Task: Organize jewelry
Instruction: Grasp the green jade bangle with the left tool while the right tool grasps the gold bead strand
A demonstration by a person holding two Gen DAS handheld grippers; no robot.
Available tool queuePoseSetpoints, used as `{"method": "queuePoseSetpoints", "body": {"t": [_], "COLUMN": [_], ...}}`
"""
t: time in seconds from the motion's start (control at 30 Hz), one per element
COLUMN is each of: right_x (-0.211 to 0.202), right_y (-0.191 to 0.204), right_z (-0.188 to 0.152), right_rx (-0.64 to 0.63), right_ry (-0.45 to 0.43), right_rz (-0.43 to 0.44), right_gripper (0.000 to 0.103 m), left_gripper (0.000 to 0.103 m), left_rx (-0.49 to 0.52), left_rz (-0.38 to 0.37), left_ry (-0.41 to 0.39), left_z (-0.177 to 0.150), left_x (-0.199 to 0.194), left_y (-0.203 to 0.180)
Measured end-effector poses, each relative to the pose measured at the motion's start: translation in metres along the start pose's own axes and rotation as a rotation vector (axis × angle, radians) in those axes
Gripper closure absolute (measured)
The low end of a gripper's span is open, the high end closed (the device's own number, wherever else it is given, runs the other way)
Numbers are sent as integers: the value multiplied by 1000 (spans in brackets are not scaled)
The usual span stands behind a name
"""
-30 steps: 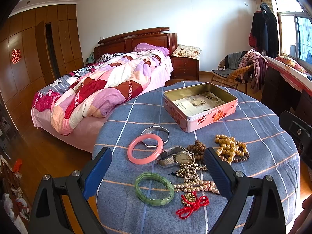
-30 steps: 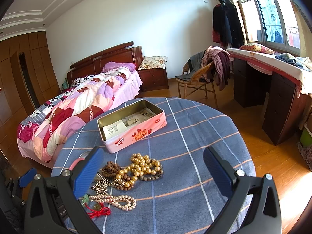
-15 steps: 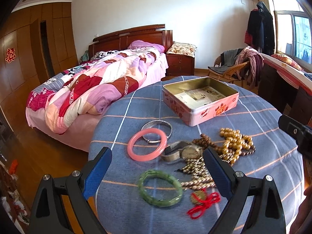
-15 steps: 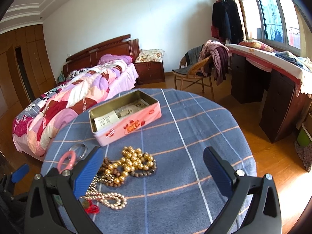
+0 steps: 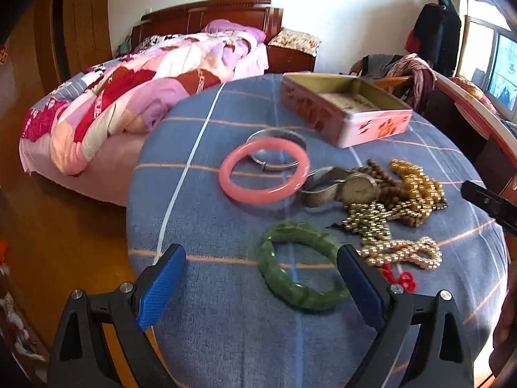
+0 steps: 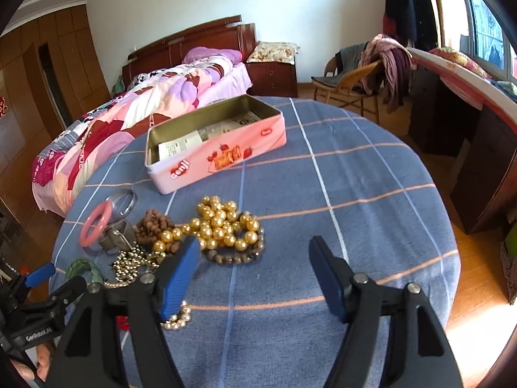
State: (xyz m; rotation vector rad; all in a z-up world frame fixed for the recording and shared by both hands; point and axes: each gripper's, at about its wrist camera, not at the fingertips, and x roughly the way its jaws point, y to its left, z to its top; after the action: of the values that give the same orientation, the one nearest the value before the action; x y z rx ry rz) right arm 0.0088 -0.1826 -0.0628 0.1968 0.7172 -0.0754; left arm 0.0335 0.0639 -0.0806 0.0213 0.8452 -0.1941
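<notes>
I hold my left gripper (image 5: 260, 283) low over the round counter draped in blue plaid cloth (image 5: 200, 220), its blue-padded fingers (image 5: 161, 286) spread wide and holding nothing. The chunky green stone bangle (image 5: 299, 263) lies flat between them, closer to my right-side finger, which suggests I am lining up to take it first because it is the piece farthest from the tin. My landmark is the open pink rectangular tin with strawberry print (image 6: 216, 148), sitting near the far side of the counter with folded paper inside and no jewelry in it yet; it stands open, I judge, to receive the pieces. On the near side of the tin lie a smooth pink bangle (image 5: 263, 169) overlapping a thin silver bangle (image 5: 276, 150), and beside them a silver wristwatch (image 5: 342, 186). Also nearer me than the tin, a heap of large gold beads (image 6: 223, 223) tangles with brown wooden beads (image 6: 155, 224), a small gold-bead chain (image 5: 368, 220) and a strand of pale pearls (image 5: 402, 252), touching one another, so each will likely need separating. A red knotted cord (image 5: 397, 278) peeks out beside the pearls. My right gripper (image 6: 253, 274) hovers near the gold beads, fingers apart and empty, over bare cloth.
</notes>
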Motion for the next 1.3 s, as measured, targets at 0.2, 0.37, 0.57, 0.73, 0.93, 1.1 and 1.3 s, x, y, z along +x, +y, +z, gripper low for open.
{"method": "queuePoseSetpoints", "body": {"t": [0.2,0.37,0.57,0.73,0.93,1.1,1.3], "right_x": [4,12,31,56,64,39,13], "right_y": [-10,-13,-14,2,20,1,-13], "right_z": [1,5,17,23,24,29,48], "right_rx": [27,28,36,17,-72,3,65], "right_ry": [11,33,92,168,182,117,14], "right_rz": [-2,18,96,174,183,238,264], "right_gripper": [31,31,31,31,62,89,89], "left_gripper": [37,95,97,97,97,97,97], "left_rx": [83,135,153,150,89,80,65], "left_rz": [55,-1,-53,-94,-147,-147,-163], "left_ry": [-22,17,-31,-133,-206,-205,-202], "left_z": [-1,5,5,18,42,45,46], "left_x": [6,10,2,-20,-35,-32,-29], "left_y": [-11,-13,-19,-23,-16,-16,-17]}}
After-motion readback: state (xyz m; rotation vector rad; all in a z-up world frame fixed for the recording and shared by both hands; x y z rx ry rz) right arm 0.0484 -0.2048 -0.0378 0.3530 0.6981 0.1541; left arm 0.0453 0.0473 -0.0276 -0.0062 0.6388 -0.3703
